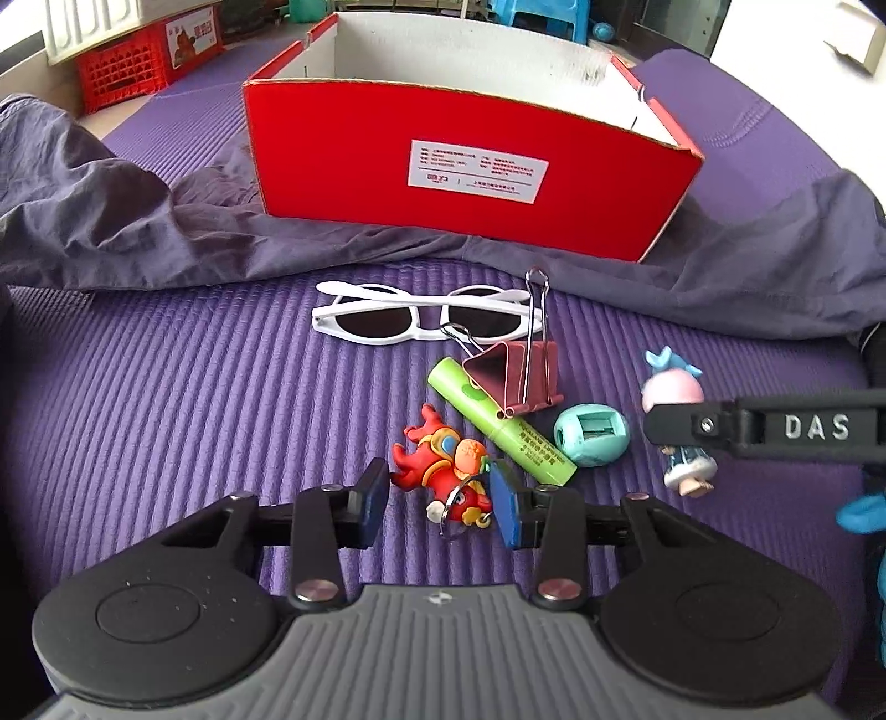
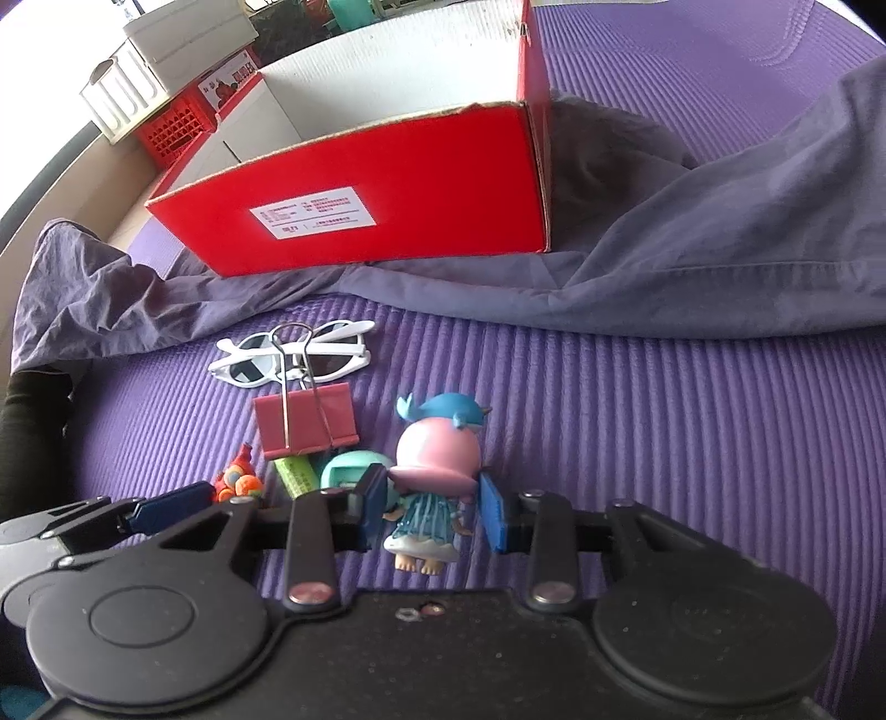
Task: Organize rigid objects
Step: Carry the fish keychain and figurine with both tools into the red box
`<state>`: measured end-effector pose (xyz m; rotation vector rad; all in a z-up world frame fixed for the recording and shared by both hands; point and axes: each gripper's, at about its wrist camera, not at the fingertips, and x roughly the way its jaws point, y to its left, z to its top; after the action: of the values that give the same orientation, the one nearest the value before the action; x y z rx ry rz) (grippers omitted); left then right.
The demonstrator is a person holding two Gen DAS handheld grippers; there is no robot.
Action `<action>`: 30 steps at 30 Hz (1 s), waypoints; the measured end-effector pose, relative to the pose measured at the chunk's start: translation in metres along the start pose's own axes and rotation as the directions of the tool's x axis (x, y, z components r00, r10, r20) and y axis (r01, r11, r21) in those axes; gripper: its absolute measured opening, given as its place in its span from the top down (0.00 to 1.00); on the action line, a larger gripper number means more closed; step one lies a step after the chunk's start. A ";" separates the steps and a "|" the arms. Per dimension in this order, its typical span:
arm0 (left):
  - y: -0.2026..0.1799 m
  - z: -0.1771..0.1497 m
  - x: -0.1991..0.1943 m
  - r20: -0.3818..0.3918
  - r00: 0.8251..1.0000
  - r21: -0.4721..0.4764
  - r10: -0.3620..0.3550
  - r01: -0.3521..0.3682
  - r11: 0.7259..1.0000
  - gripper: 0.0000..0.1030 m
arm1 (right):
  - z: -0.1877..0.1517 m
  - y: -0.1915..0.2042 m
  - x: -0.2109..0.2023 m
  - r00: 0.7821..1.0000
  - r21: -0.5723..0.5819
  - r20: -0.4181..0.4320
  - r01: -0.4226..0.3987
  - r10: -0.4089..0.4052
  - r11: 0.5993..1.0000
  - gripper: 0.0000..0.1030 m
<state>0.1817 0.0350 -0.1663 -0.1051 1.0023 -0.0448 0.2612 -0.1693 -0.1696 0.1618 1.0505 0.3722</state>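
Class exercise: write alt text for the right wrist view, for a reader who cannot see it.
The right gripper, jaws open, straddles a pink-haired doll figurine lying on a purple mat. Behind it lie a pink binder clip, white sunglasses and an open red box.

- Setting: an indoor domestic or storage-type room; the exact kind of room cannot be fixed from these views.
- Work surface: a ribbed purple foam mat, of the exercise-mat type, with a crumpled grey-purple garment lying across it.
- Household clutter in the background: a red plastic crate with a white slatted container stacked on it, and a blue plastic stool.
- Strong daylight washes out the upper corners of both views.
- An open red cardboard box with a printed label sits on the garment.
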 end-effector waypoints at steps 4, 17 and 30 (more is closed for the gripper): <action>0.004 0.004 -0.008 0.007 1.000 -0.028 -0.014 0.015 1.000 0.62 | -0.001 0.004 -0.011 1.000 -0.007 0.008 0.000 0.000 1.000 0.67; 0.007 0.024 -0.051 0.040 0.999 -0.068 -0.036 0.039 0.997 0.62 | 0.005 0.021 -0.059 0.998 -0.055 0.051 -0.019 0.022 0.998 0.67; 0.003 0.090 -0.104 0.167 0.985 -0.034 -0.039 0.046 0.998 0.62 | 0.045 0.039 -0.110 0.991 -0.154 0.130 -0.009 0.030 0.988 0.67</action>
<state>0.2015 0.0529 -0.0313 -0.1619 0.8346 -0.0555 0.2432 -0.1727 -0.0462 0.0581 0.8862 0.4525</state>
